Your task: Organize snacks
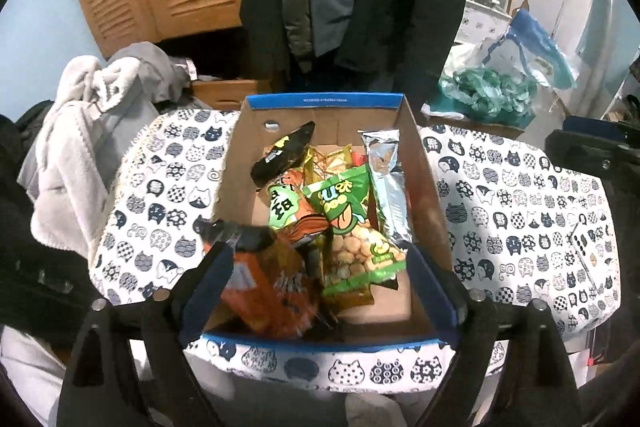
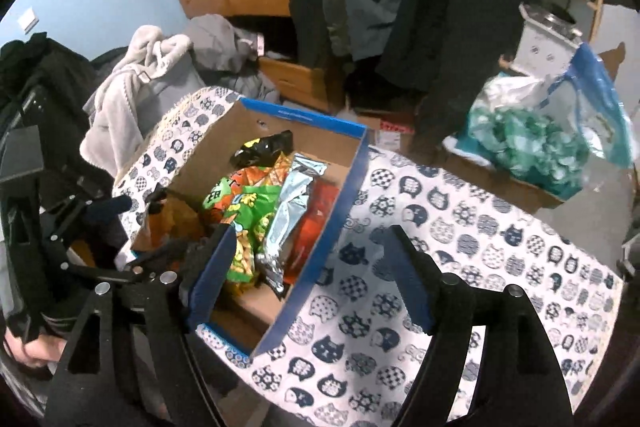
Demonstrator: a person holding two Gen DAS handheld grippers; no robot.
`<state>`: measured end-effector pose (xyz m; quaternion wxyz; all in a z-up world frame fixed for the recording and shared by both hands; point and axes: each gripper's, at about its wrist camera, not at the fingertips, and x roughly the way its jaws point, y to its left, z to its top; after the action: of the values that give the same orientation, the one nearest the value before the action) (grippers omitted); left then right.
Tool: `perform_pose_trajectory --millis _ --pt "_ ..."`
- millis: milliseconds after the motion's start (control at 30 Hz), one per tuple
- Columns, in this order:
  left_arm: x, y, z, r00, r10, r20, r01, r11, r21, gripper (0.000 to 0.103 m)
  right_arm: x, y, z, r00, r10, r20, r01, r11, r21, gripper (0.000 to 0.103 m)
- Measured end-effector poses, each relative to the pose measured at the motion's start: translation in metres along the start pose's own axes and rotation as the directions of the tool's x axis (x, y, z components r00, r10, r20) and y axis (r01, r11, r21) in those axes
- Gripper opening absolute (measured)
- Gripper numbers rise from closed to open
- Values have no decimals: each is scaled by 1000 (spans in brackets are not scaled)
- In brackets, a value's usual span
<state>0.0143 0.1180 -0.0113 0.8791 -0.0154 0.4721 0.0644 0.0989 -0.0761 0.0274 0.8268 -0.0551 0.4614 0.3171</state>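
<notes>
Snack packets sit heaped inside an open brown cardboard box with a blue rim (image 1: 324, 101), which rests on a table covered in a white cloth printed with navy cat faces (image 1: 520, 211). In the heap: a crinkled orange packet (image 1: 264, 287) nearest the near wall, a green-and-clear bag of round biscuits (image 1: 356, 251), a green packet with bold lettering (image 1: 286, 205), a black pouch (image 1: 286, 153) toward the far wall, and a long silver foil sachet (image 1: 386, 179) lying along the box's right wall, long axis running near-to-far.

Left gripper (image 1: 320, 281): jaws spread wide, nothing between the pads. It looks steeply down over the near end of the box; the orange packet lies just ahead of its left finger, the biscuit bag between the two fingers and a little beyond. This one is the nearer tool to the heap.

Right gripper (image 2: 316, 279): jaws also spread, empty. It straddles the blue right wall of the box (image 2: 340, 211) in its own view, left finger over the box interior, right finger over bare cloth. The silver sachet (image 2: 288, 203) and a red packet (image 2: 320, 219) beside it lie ahead and to its left.

No loose snacks visible on the cloth. Judgement: the gathering looks largely done; any further tidying would call for a downward reach into the box.
</notes>
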Motion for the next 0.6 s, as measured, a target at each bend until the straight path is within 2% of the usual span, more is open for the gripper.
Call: perform_pose_trajectory --millis 267,367,600 --pt "-47 -1 -10 997 17 82 -15 1000 -20 95 -41 6 -19 998 -13 58 13 1000 -5 77" --pt "-64 -4 -14 993 33 114 -30 999 -25 102 -56 8 -24 995 -32 95 33 999 -16 77" --pt "-97 -8 -21 980 91 176 -85 995 -43 102 -77 8 -40 989 -47 143 50 999 -18 77"
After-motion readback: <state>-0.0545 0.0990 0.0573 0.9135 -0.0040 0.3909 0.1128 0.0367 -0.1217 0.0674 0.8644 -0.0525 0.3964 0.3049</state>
